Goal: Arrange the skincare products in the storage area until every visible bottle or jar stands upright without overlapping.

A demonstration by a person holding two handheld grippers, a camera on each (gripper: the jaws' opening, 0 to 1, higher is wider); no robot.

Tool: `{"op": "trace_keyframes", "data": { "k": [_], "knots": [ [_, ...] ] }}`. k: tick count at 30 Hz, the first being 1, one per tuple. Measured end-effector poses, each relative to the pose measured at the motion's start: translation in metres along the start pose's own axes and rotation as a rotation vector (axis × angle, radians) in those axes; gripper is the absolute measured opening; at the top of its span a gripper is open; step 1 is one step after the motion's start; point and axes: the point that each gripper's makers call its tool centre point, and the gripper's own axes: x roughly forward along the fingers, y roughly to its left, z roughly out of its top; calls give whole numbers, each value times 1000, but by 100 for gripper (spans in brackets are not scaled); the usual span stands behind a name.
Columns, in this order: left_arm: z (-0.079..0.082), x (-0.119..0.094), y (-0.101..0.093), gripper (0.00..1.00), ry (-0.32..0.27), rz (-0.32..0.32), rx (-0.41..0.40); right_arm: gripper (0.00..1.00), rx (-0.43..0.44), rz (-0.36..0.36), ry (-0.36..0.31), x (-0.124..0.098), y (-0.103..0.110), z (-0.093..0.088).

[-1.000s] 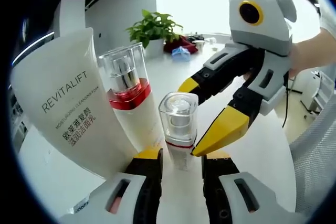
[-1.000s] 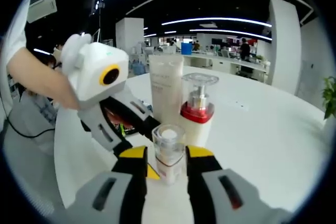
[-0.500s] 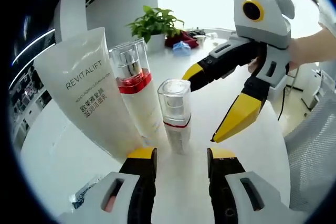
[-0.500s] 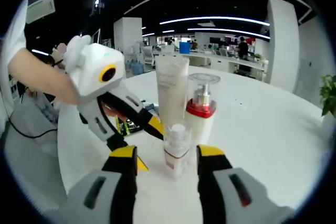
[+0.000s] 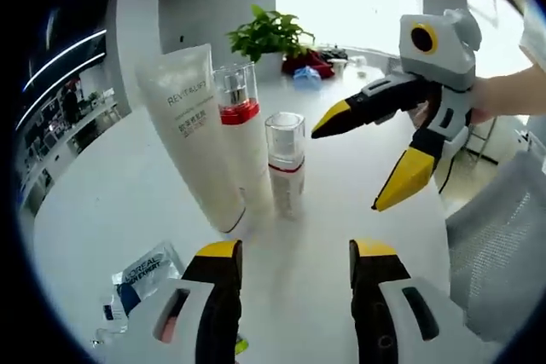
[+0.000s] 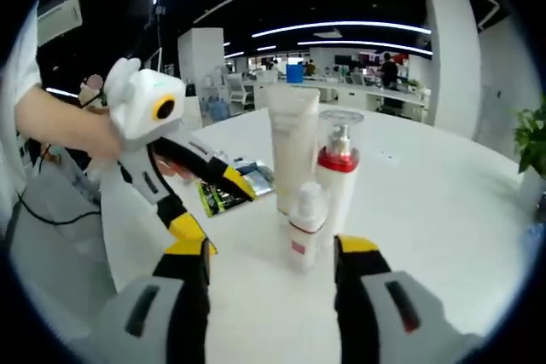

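Three products stand upright close together on the white table (image 5: 102, 185): a white REVITALIFT tube (image 5: 196, 130), a tall pump bottle with a red collar (image 5: 241, 138) and a small clear-capped pump bottle (image 5: 286, 164). My left gripper (image 5: 295, 253) is open, a short way back from the small bottle. My right gripper (image 5: 367, 151) comes in from the right, open, its jaws apart from the bottles. In the right gripper view the tube (image 6: 294, 155), the red-collared bottle (image 6: 339, 181) and the small bottle (image 6: 307, 223) stand just ahead of my open right gripper (image 6: 273, 249). The left gripper (image 6: 213, 206) shows at the left.
Flat L'Oreal sachets (image 5: 141, 274) lie on the table beside my left jaw, also seen as sachets (image 6: 222, 195) behind the left gripper. A potted plant (image 5: 269, 36) and small items sit at the far table edge. A person's hand holds each gripper.
Both grippers have drawn back from the small bottle and their jaws stand wider. The small bottle stays upright on the table, free of both grippers.
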Motion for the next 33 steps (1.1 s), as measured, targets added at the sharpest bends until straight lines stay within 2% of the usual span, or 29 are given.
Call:
{"op": "trace_keyframes", "data": {
  "k": [13, 21, 26, 33],
  "knots": [
    [-25, -37, -9, 61, -6, 38, -107, 69, 46, -9, 4, -16, 20, -9],
    [-38, -61, -9, 67, -24, 92, -176, 74, 67, -20, 0, -23, 29, -8],
    [-46, -83, -10, 70, -52, 128, -258, 78, 78, -21, -6, -26, 39, -8],
    [-61, -108, -10, 74, -69, 186, -311, 83, 100, -27, -10, -34, 51, -10]
  ]
}}
